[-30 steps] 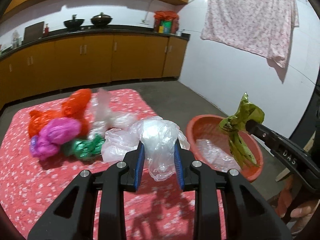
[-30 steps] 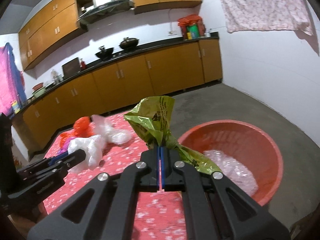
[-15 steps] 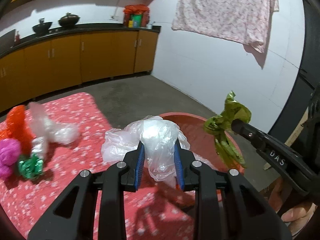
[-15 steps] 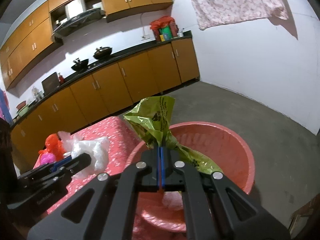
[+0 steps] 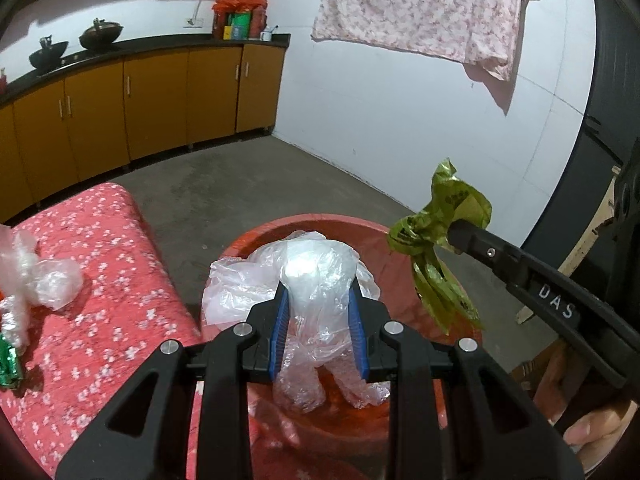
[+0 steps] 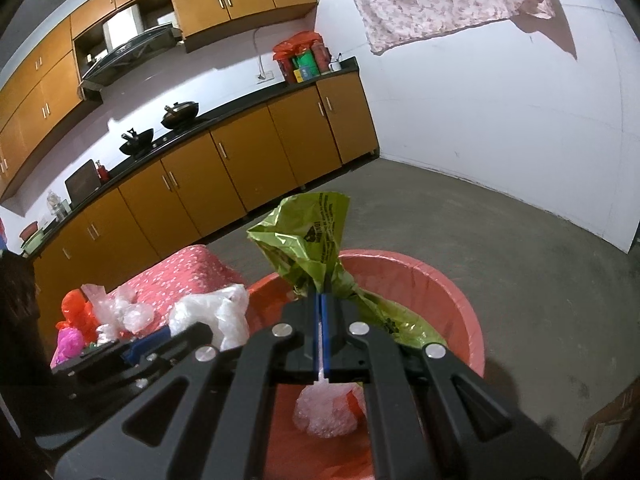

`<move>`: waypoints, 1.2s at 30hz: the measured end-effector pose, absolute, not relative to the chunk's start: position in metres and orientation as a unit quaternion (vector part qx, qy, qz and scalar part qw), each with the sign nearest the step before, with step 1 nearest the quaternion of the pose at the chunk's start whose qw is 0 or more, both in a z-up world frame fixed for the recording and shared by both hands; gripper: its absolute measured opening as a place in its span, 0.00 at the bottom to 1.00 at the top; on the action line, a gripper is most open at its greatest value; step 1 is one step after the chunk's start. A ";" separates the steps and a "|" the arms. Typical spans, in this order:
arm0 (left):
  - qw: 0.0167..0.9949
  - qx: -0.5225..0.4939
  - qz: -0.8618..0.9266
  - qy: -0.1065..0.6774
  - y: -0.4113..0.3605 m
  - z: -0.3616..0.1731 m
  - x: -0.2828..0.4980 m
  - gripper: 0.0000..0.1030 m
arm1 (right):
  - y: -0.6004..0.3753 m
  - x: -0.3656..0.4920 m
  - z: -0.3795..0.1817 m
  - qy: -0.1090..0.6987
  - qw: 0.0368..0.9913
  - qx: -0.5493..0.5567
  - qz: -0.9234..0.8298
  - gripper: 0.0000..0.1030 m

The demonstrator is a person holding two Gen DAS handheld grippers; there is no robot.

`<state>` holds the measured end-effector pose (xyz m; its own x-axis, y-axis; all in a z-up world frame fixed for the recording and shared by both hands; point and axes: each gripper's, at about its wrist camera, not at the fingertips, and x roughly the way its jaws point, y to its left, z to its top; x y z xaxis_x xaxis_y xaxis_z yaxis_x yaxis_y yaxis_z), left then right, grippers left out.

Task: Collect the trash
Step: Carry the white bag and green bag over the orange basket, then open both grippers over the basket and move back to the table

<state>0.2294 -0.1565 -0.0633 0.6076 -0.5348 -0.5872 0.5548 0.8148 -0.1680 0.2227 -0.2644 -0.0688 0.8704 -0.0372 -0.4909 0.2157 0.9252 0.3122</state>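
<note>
My left gripper [image 5: 319,300] is shut on a crumpled clear plastic bag [image 5: 312,272], which hangs above the red basin [image 5: 256,240]. My right gripper [image 6: 322,300] is shut on a green plastic bag [image 6: 308,248], held over the same red basin [image 6: 448,288]. In the left wrist view the right gripper [image 5: 454,232] comes in from the right with the green plastic bag [image 5: 440,240] dangling from its tip. A wad of clear plastic [image 6: 326,412] lies inside the basin. In the right wrist view the left gripper [image 6: 160,340] and its clear plastic bag [image 6: 216,312] are at the lower left.
A table under a red flowered cloth [image 5: 100,264] stands left of the basin, with clear [image 5: 44,276], green [image 5: 8,360], orange [image 6: 76,312] and pink [image 6: 70,340] bags on it. Kitchen cabinets [image 6: 240,168] line the back. A pink cloth [image 5: 424,4] hangs on the white wall.
Both grippers have moved right from over the table to above the red basin, each still holding its bag. The pile of bags on the table has slid to the left edge of view.
</note>
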 end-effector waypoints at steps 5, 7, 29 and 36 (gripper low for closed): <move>0.891 0.015 -0.313 0.327 -0.164 -0.066 0.235 0.27 | -0.269 0.230 -0.070 0.245 0.950 0.181 -0.063 0.04; 0.891 0.013 -0.313 0.329 -0.165 -0.066 0.237 0.32 | -0.271 0.230 -0.070 0.242 0.951 0.185 -0.059 0.07; 0.925 0.002 -0.209 0.317 -0.081 -0.067 0.212 0.95 | -0.250 0.212 -0.051 0.194 0.961 0.173 -0.097 0.96; 0.945 0.005 -0.143 0.293 -0.025 -0.057 0.190 0.98 | -0.211 0.219 -0.046 0.215 0.963 0.153 -0.060 0.96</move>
<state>0.1896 -0.0253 -0.0571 0.7871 -0.2673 -0.5559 0.2737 0.9590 -0.0736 0.2190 -0.2111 -0.0458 0.9000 -0.0501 -0.4331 0.1817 0.9462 0.2679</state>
